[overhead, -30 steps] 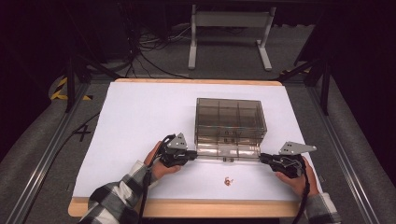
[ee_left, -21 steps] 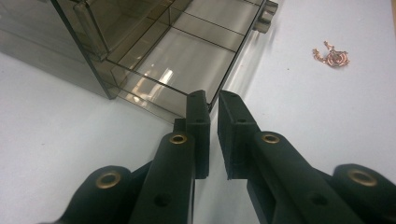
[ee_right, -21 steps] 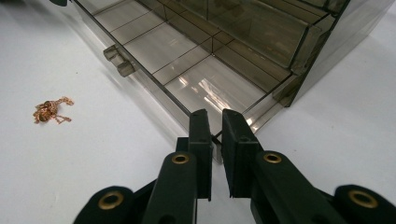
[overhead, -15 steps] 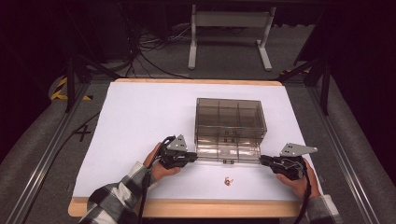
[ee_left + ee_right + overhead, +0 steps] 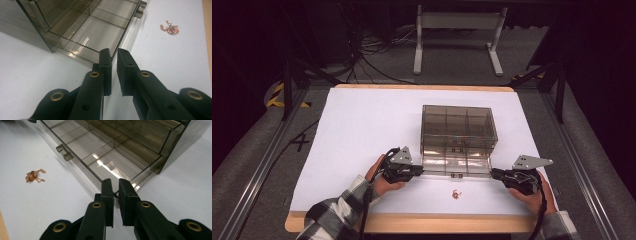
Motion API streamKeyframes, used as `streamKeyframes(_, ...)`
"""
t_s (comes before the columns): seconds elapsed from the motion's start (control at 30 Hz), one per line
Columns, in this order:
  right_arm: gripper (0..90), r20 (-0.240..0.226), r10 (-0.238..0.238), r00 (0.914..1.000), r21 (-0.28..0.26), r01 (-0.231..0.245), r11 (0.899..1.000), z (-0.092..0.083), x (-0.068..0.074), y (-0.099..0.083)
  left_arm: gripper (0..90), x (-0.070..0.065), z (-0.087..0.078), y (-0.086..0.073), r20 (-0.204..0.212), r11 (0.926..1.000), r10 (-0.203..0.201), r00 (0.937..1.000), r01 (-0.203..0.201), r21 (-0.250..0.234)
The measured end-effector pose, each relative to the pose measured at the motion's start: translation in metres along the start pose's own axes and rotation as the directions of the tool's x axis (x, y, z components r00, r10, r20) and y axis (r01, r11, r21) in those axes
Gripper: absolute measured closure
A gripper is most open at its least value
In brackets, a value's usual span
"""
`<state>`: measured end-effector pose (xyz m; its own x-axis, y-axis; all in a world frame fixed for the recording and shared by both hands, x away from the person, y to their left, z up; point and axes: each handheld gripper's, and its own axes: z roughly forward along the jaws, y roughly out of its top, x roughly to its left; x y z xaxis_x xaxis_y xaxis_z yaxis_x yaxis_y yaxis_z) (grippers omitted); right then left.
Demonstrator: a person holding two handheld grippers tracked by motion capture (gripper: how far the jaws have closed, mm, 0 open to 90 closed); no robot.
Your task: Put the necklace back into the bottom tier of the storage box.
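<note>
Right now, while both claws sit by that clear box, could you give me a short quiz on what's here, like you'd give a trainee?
1. True or false: the drawer of the box is pulled out.
2. Where does the small copper chain lie? A in the drawer, B on the white table, C in a claw.
3. Fill in: the left claw and right claw each sit at a front ___ of the drawer.

Key: 1 true; 2 B; 3 corner.

Bright table (image 5: 362, 130), dark surround, drawer (image 5: 110, 167) glare.
</note>
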<state>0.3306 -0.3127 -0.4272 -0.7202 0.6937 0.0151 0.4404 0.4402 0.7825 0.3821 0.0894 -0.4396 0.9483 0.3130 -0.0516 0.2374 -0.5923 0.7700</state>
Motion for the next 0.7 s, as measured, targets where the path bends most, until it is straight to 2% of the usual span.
streamKeyframes(0.17,81.6,0.001,0.005,1.0000,-0.006,-0.005,1.000,-0.001,0.001,0.000,81.1,-0.001,-0.001,0.000,-0.005,1.0000,0.005,1.0000,-0.005,0.003)
streamKeyframes(0.3,81.7,0.009,0.004,0.9999,-0.026,-0.004,1.000,-0.005,0.003,0.002,79.3,-0.005,-0.008,-0.002,-0.024,0.9990,0.010,0.9997,-0.012,-0.044)
streamKeyframes(0.4,80.5,0.018,0.009,0.9998,-0.038,-0.008,0.999,-0.009,0.003,0.001,77.5,-0.007,-0.019,-0.006,-0.075,0.9948,0.007,0.9972,-0.014,-0.101)
streamKeyframes(0.43,80.5,0.018,0.009,0.9998,-0.038,-0.008,0.999,-0.009,0.003,0.001,75.4,-0.007,-0.019,-0.006,-0.075,0.9948,0.007,0.9972,-0.014,-0.101)
streamKeyframes(0.5,77.4,0.036,0.018,0.9992,-0.061,-0.015,0.998,-0.012,0.003,0.001,73.9,-0.007,-0.027,-0.011,-0.111,0.9914,0.002,0.9939,-0.016,-0.130)
streamKeyframes(0.7,75.3,0.033,0.007,0.9994,-0.110,-0.003,0.994,-0.019,0.009,0.002,66.0,-0.007,-0.051,-0.028,-0.188,0.9869,-0.034,0.9816,0.003,-0.161)
